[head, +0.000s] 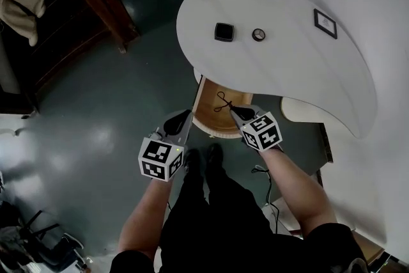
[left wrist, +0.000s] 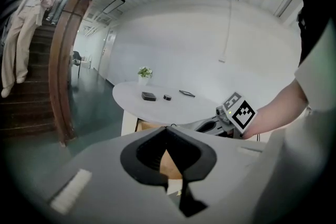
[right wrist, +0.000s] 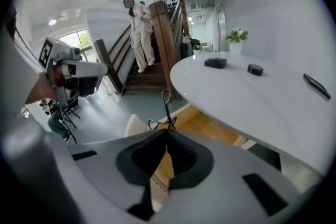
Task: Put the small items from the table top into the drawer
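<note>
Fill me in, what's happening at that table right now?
A person stands at the white table with a gripper in each hand. The right gripper is shut on a thin black wire piece, holding it over the open wooden drawer. The left gripper is shut and empty beside it. A black square box, a small round item and a dark framed card lie on the table, not yet put away.

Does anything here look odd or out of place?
Nothing looks spilled or broken. The only unusual sight is a thin black wire item, pinched in the right tool over the open drawer. A black square item and a small round item sit flat on the white table.
</note>
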Demonstrator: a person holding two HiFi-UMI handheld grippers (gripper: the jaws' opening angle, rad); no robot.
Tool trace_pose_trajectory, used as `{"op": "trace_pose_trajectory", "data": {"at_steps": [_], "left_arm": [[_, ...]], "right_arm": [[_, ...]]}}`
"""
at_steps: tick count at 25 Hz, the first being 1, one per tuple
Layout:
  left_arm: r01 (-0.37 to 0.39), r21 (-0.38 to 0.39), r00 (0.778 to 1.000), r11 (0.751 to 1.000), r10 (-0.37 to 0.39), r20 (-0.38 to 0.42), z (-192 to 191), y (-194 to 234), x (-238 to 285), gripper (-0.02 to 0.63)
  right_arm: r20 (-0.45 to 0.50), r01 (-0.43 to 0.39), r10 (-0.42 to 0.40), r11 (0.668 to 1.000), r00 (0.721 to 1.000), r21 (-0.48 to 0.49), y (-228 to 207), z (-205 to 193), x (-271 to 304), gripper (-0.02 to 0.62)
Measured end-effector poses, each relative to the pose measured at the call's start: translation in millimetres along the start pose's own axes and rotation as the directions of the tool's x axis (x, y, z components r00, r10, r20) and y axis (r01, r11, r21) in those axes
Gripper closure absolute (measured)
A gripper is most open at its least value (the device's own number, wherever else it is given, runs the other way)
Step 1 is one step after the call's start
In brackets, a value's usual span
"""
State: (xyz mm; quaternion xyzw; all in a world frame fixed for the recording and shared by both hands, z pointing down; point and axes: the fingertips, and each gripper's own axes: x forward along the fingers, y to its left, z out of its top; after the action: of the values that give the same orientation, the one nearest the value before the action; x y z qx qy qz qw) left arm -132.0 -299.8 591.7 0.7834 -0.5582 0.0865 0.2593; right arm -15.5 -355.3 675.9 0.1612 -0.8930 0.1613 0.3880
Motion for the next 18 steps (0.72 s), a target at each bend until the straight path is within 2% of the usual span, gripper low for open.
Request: {"op": "trace_pose_trajectory", "data": {"at_steps": [6,11,18], "left_arm": [[-0.013,-0.031,1.000,0.999,0.012,-0.014,-19,13,10,0.595],[-0.016,-0.043,1.000,0.999,0.015,-0.021,-31,19,22,0.595],[-0.025,-0.034,0.998,0.999,0.024,-0.051,-46,26,29,0.595]], "right_arm": [[-0.157,-0.040,0.026,0.995,0.987,-0.087,-12,-32,46,0.574],[-0.276,-0.102,0.052,0.980,0.960,-0.171,-16,-52,76,0.574],[-0.383,-0.175,0.075,0.957,0.921,-0.234,-18,-65,106,0.574]]}}
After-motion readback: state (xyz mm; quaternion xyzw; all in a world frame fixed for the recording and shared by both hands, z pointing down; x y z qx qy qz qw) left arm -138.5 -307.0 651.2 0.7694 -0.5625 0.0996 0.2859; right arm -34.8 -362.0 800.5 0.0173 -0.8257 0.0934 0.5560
